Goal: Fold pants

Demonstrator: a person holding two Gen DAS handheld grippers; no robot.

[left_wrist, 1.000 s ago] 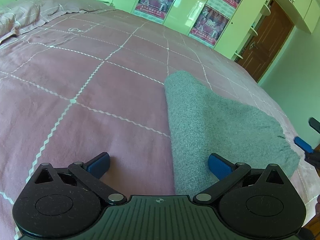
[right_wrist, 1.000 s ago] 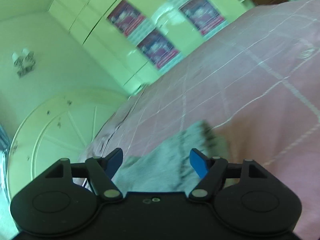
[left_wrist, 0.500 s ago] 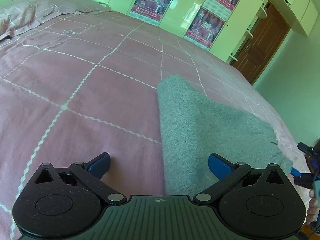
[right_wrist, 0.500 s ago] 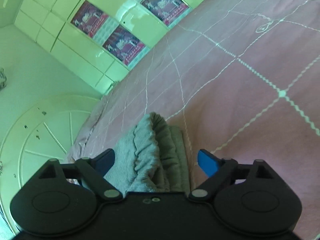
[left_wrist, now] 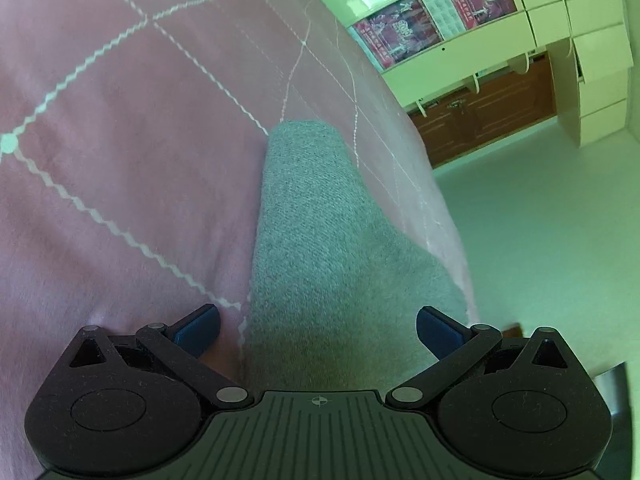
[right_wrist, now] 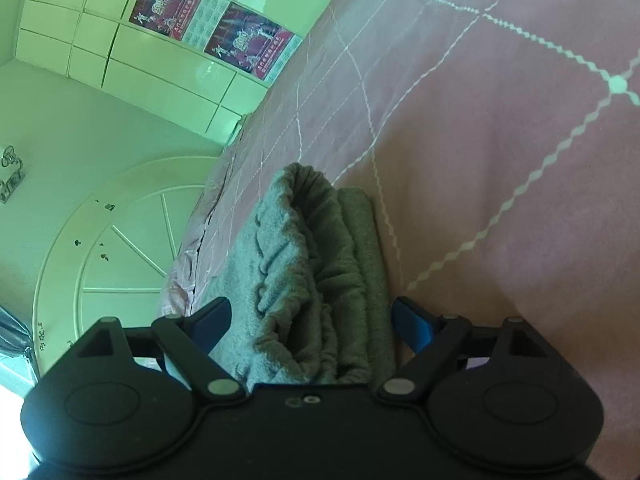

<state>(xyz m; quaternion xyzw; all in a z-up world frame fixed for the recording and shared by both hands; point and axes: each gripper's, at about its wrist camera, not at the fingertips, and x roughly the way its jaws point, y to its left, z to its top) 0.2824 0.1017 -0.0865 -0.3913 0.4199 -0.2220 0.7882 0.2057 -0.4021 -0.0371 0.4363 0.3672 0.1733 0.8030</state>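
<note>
Quilted pink bedspread (left_wrist: 120,184), fuzzy grey pants (left_wrist: 320,248)

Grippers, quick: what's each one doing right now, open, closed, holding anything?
Left tool: open, fingers astride the gray pants, not gripping them.
Right tool: open, fingers astride the pants' gathered waistband, holding nothing.

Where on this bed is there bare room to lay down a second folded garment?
Bare bedspread runs left of the gray pants in the left wrist view, and right of them in the right wrist view. It is crowded where the pants lie along the bed's edge between both open grippers.
</note>
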